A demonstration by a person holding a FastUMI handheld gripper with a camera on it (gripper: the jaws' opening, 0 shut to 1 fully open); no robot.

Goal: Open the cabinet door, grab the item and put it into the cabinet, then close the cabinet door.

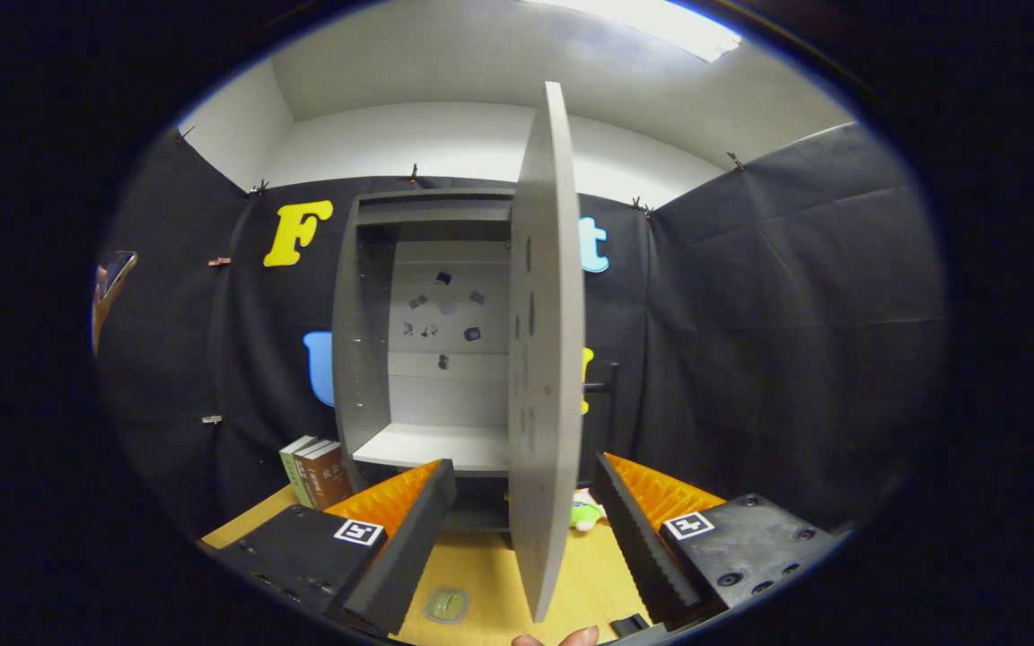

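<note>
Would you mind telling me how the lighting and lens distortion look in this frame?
Gripper view: a ceiling light blows out to white; the fisheye bows the open cabinet door and cabinet sides; the cabinet's back panel is evenly lit; the fingers stand open, sharp, either side of the door's edge.

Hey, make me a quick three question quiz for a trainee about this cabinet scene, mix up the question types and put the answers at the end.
1. True or false: the cabinet door stands open, seen edge-on between the fingers of the gripper.
2. Multiple choice: what stands left of the cabinet on the table? A) books B) a kettle C) a vase
3. Fill in: the small soft toy lies on the table just right of the door's lower ___.

Key:
1. True; the fingers are spread apart and press on nothing.
2. A, the books.
3. edge.
</note>
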